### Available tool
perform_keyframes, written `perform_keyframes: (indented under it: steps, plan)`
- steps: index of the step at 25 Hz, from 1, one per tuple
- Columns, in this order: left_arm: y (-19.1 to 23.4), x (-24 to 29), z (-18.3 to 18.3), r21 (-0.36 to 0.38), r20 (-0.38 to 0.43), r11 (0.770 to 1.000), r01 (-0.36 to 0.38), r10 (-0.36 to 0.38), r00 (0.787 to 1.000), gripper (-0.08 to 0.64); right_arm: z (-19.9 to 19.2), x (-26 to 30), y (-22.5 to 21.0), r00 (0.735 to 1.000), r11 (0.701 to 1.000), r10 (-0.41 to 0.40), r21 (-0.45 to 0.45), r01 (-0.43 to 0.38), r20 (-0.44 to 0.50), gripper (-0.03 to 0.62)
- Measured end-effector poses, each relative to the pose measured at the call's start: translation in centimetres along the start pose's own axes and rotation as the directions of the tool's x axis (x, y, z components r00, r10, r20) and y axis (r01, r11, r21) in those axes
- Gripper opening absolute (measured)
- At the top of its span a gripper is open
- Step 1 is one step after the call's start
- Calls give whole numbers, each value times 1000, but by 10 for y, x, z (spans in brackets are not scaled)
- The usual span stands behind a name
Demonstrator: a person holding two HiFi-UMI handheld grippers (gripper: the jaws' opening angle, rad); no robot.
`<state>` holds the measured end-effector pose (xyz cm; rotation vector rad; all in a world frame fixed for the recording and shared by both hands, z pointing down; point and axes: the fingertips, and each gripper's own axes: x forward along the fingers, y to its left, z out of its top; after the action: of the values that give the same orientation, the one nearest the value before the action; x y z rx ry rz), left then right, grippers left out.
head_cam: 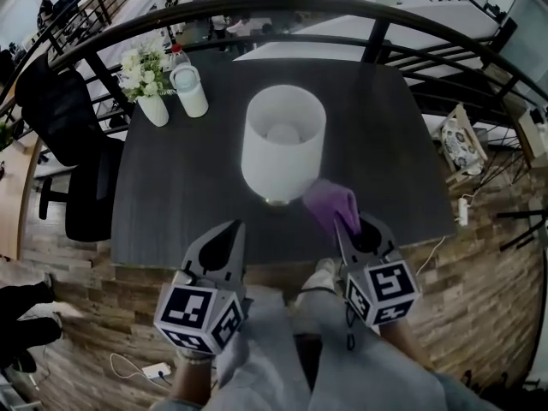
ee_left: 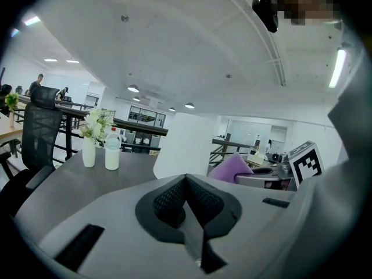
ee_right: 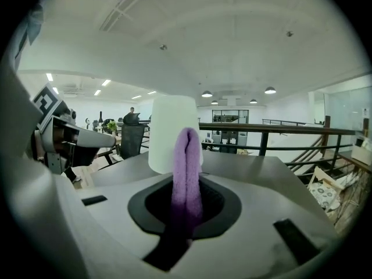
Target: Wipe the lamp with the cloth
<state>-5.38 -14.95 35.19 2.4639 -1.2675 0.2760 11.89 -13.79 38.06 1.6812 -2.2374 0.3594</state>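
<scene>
Lamp (head_cam: 283, 144) is standing just ahead of my right gripper (head_cam: 348, 223), which is clamping the cloth (head_cam: 329, 200); my left gripper (head_cam: 234, 228) is hanging closed, empty. I am judging this the approach: the cloth needs pressing onto it.

head view overhead; gripper views share lamp (ee_right: 163, 129)

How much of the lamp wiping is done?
Done: the purple cloth is picked up, pinched in the right hand-held gripper. In hand: the cloth is held beside the white shade of the lamp; I cannot tell whether it touches. Left: probably all the wiping itself. The left hand-held gripper is shut and empty, by the near edge of the table.
</scene>
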Motion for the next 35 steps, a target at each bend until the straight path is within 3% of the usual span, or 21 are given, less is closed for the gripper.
perform_keyframes:
  steps: [7, 11, 35]
  plan:
    - [-1, -4, -3, -7, -46, 1000, 2, -2, 999, 12, 4, 0, 4, 1000, 1000, 1, -3, -1, 0, 49]
    - [-1, -2, 0, 1, -14, 1000, 7, -7, 1000, 12, 3, 1, 7, 1000, 1000, 6, -5, -6, 1, 49]
    - [4, -2, -6, -14, -11, 1000, 3, -4, 1000, 12, 3, -1, 5, 1000, 999, -18, -27, 18, 7, 49]
